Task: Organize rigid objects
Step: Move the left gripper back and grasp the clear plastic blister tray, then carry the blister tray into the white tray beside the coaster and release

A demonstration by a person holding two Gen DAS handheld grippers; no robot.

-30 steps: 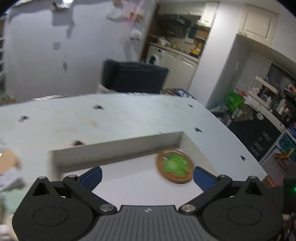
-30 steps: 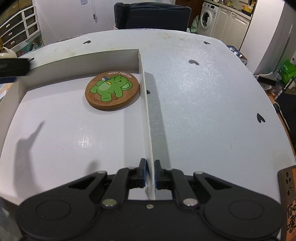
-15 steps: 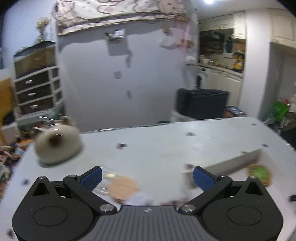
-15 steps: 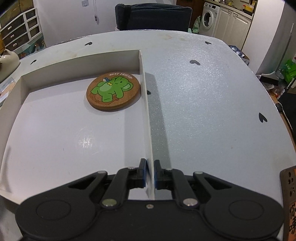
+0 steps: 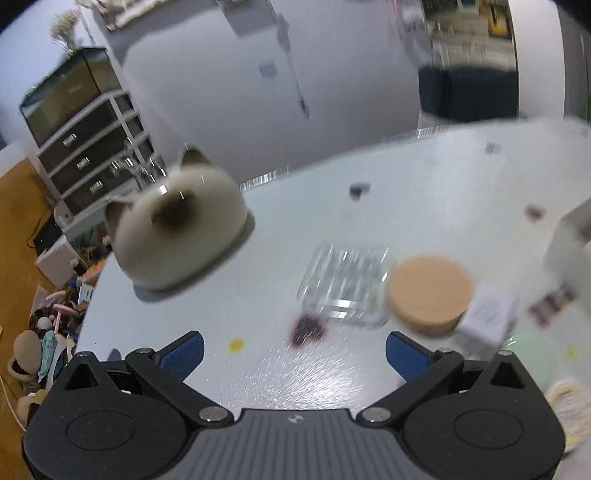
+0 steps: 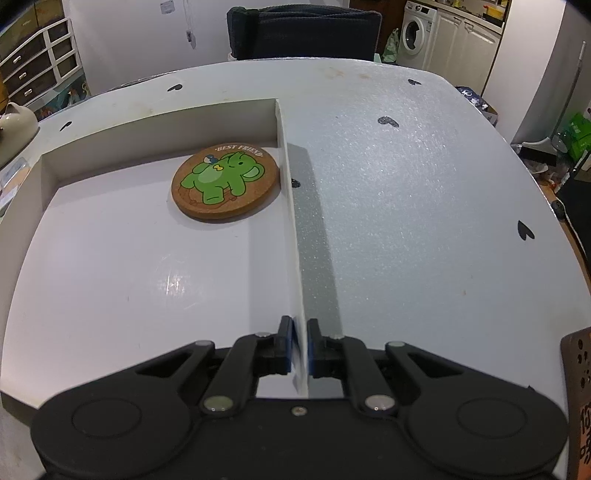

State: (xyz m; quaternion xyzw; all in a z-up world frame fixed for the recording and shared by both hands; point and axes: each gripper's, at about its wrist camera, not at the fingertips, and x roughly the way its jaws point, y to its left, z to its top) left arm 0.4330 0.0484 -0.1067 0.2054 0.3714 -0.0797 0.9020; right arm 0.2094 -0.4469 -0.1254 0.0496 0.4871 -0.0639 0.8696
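Observation:
A white shallow box [image 6: 110,280] lies on the table. A round cork coaster with a green elephant [image 6: 224,181] lies in its far right corner. My right gripper [image 6: 299,345] is shut on the box's right wall [image 6: 291,221]. My left gripper [image 5: 293,349] is open and empty above the table. Ahead of it lie a plain cork coaster [image 5: 429,295], a clear plastic case [image 5: 345,286] and a small white box [image 5: 487,320]. A cream cat-shaped ceramic piece [image 5: 177,225] stands farther left. The left wrist view is blurred.
A pale green round thing [image 5: 537,354] lies at the right of the left gripper. The white box's corner [image 5: 569,240] shows at the right edge. A dark chair [image 6: 303,29] stands behind the table. Heart marks dot the white table [image 6: 424,206].
My left gripper has swung left, away from the white box, and now faces the plain cork coaster, the clear case and the cat piece. My right gripper has not moved.

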